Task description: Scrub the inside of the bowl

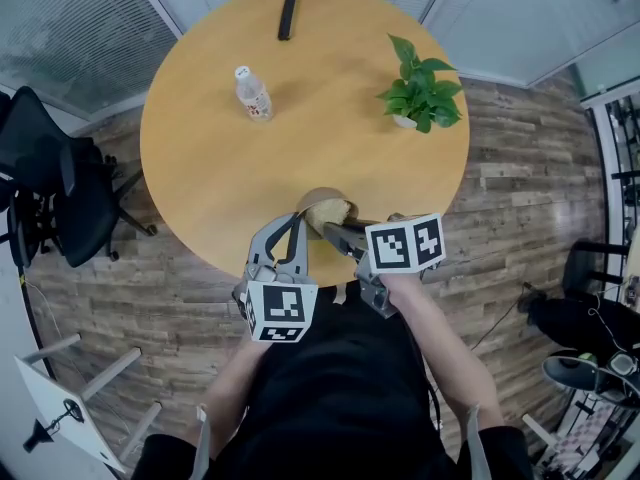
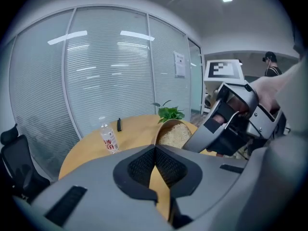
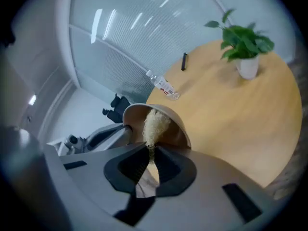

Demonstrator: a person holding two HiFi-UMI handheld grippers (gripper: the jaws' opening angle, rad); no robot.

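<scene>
A tan bowl [image 1: 318, 200] is held tilted at the near edge of the round wooden table [image 1: 200, 168]. My left gripper [image 1: 299, 220] is shut on the bowl's rim; in the left gripper view the bowl [image 2: 166, 126] rises just past the closed jaws [image 2: 155, 152]. A beige fibrous scrub pad [image 3: 154, 123] lies inside the bowl [image 3: 179, 130], and my right gripper [image 3: 149, 150] is shut on it. In the head view the right gripper [image 1: 337, 232] reaches into the bowl from the right, and the pad [image 1: 328, 211] shows inside it.
A water bottle [image 1: 253, 93] stands at the table's left middle. A potted green plant [image 1: 421, 94] sits at the right, and a black slim object [image 1: 288, 11] lies at the far edge. A black office chair [image 1: 50, 173] stands left of the table.
</scene>
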